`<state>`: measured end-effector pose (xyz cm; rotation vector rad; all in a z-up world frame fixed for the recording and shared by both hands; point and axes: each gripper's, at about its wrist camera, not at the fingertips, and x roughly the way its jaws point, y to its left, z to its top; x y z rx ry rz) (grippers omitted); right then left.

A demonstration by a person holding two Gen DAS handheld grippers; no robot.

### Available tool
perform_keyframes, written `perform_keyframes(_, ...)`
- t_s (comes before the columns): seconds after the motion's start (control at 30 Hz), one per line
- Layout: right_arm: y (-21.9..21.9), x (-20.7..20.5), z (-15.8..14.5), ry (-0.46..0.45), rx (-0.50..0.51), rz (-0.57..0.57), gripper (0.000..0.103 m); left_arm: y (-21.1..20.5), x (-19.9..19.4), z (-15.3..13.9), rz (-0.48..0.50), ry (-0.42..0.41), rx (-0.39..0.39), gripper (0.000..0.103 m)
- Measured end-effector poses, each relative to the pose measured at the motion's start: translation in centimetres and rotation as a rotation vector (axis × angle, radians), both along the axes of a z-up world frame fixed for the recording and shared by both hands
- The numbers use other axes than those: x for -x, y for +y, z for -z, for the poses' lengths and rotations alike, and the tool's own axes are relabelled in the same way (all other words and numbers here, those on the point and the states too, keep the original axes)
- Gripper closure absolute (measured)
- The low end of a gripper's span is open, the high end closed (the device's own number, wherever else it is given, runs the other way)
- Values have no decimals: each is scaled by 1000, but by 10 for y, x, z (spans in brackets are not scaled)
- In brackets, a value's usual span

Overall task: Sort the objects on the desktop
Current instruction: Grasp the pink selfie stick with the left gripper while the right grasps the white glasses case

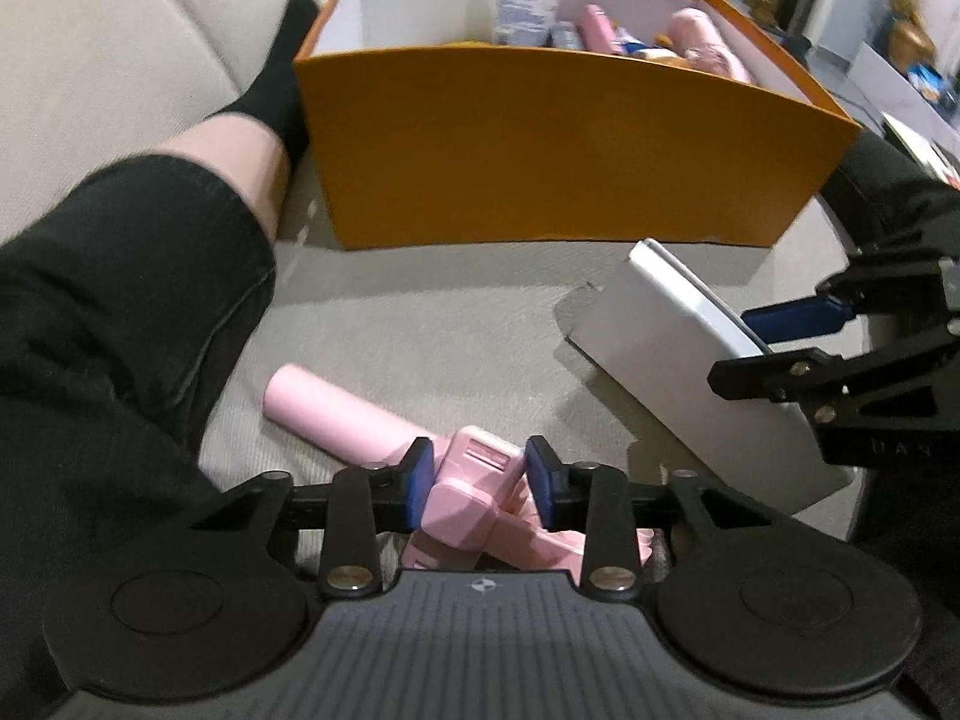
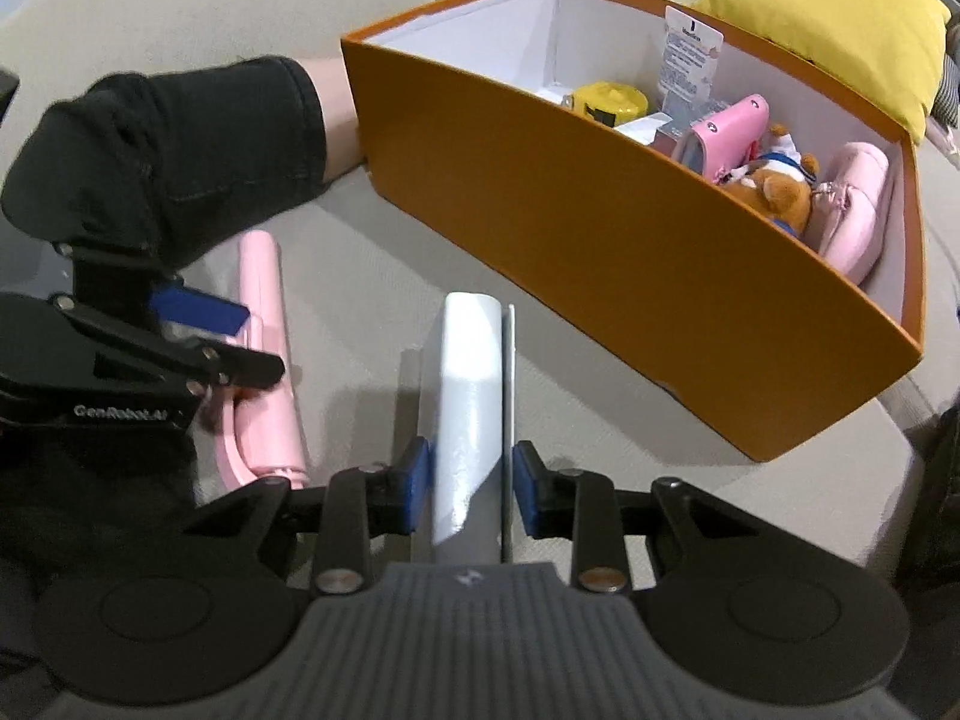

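Observation:
My left gripper (image 1: 480,480) is shut on a pink gadget (image 1: 486,456), its blue pads pressing the blocky head on both sides. The gadget's pink cylindrical handle (image 1: 336,408) lies on the grey sofa cushion (image 1: 450,324). In the right wrist view the left gripper (image 2: 258,342) sits over the same pink gadget (image 2: 264,300). My right gripper (image 2: 471,480) is shut on a flat white box (image 2: 471,372), held on edge and tilted. The left wrist view shows the right gripper (image 1: 729,345) at the white box's (image 1: 660,330) right end.
An open orange box (image 1: 540,150) stands just beyond both grippers, holding a pink pouch (image 2: 858,204), a plush toy (image 2: 774,186), a yellow tape roll (image 2: 612,102) and a card packet (image 2: 690,54). A person's leg in a black sock (image 1: 282,60) lies left of it. A yellow cushion (image 2: 828,18) sits behind.

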<state>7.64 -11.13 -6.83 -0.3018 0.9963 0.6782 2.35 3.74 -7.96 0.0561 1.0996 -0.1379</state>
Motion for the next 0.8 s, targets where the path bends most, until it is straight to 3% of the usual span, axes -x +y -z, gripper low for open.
perform_keyframes(0.03,-1,-2,1,10,-10,10,70,2,-2,2,-18,5,-10,52)
perform_keyframes(0.47,-6,-13,24,99,-88,54,69,-3,-4,7,-68,61,-8,51)
perform_keyframes(0.53,-7,-11,21,108,-101,57,72,-5,-2,7,-66,46,-16,59)
perform_keyframes(0.8,-9,-6,13,69,-73,28,72,-4,8,1,-32,-11,-21,66)
